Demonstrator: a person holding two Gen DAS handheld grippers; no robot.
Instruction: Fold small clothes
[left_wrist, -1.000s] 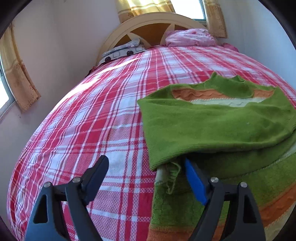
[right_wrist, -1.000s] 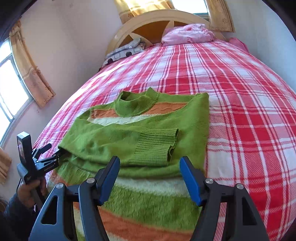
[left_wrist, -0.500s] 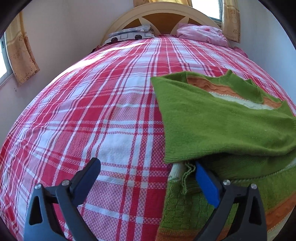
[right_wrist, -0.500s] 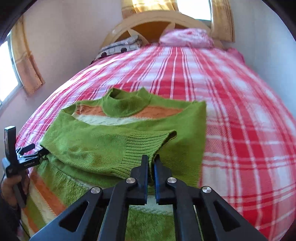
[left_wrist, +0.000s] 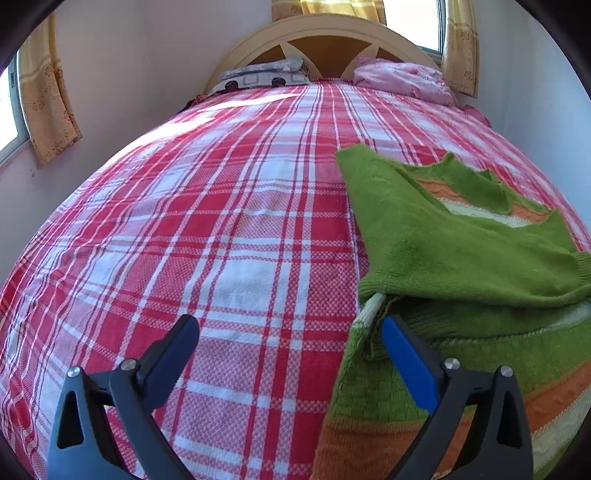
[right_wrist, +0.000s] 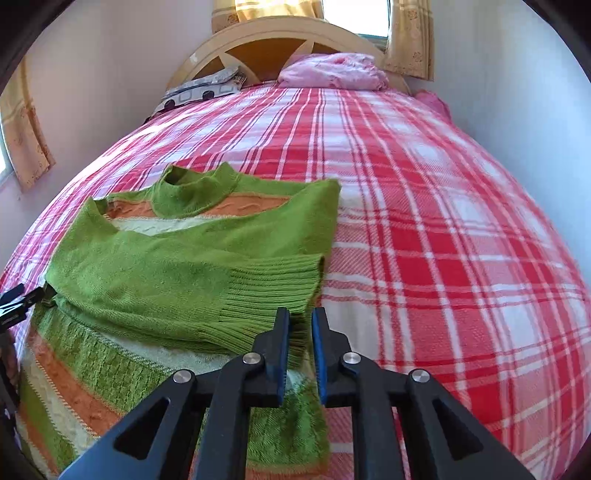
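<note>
Your right gripper (right_wrist: 300, 334) is pinched on the ribbed cuff (right_wrist: 273, 291) of the sweater (right_wrist: 177, 258), which lies on the plaid bed (right_wrist: 424, 229) with that sleeve folded across its chest. Your left gripper (left_wrist: 290, 345) is spread wide at the sweater's left edge; its blue finger (left_wrist: 406, 365) seems to touch the knit, though the view is too oblique to be sure. Pillows (left_wrist: 402, 79) sit by the headboard (left_wrist: 325, 35).

One green sweater (right_wrist: 177, 266) lies on one bed (left_wrist: 221, 240) with one headboard (left_wrist: 332, 40). Two pillows: one grey patterned (left_wrist: 262, 75), one pink (left_wrist: 402, 79). Two grippers: left (left_wrist: 290, 338), right (right_wrist: 300, 325). Curtains: partly out of view, count uncertain.
</note>
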